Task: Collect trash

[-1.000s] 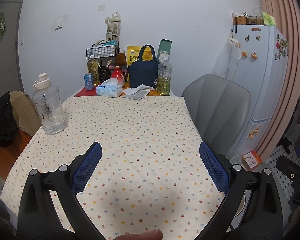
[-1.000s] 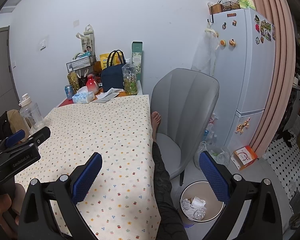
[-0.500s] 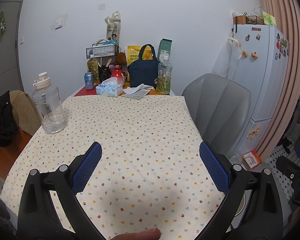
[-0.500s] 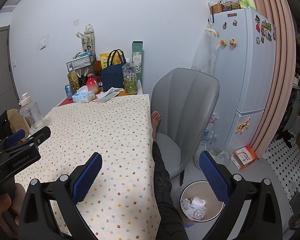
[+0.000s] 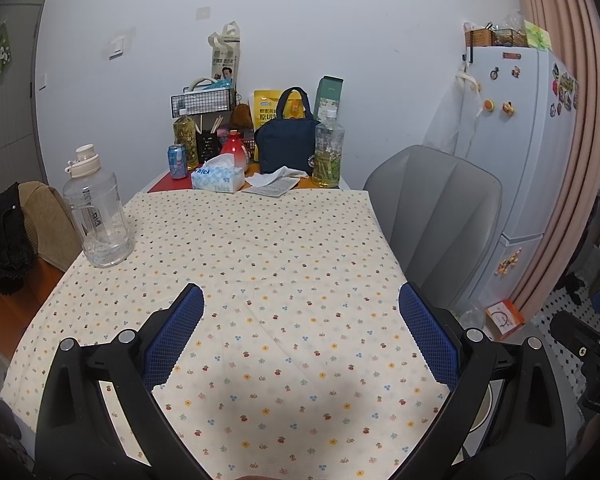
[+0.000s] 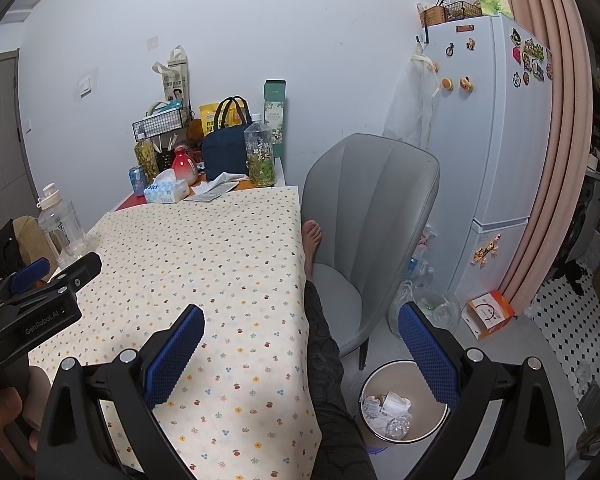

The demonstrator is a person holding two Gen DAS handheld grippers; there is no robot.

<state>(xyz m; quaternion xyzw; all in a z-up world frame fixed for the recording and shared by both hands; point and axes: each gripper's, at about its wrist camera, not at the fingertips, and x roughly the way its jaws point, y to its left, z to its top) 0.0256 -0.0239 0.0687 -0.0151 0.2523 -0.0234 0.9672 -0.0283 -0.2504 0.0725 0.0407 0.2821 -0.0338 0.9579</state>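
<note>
My left gripper [image 5: 300, 300] is open and empty, held above the near part of the table with the dotted cloth [image 5: 260, 248]. My right gripper [image 6: 300, 316] is open and empty, over the table's right edge. A round trash bin [image 6: 404, 404] on the floor at the right holds crumpled paper and plastic. A crumpled white tissue [image 5: 274, 176] lies on a paper sheet at the table's far end; it also shows in the right wrist view [image 6: 224, 178]. The left gripper shows in the right wrist view [image 6: 40, 280] at the left.
A big clear water jug [image 5: 98, 216] stands at the table's left. A tissue box [image 5: 218, 178], soda can [image 5: 177, 161], tea bottles [image 5: 329, 154] and a navy bag [image 5: 286, 140] crowd the far end. A grey chair [image 6: 368, 216], a leg [image 6: 324, 340] and a fridge [image 6: 496, 140] are on the right.
</note>
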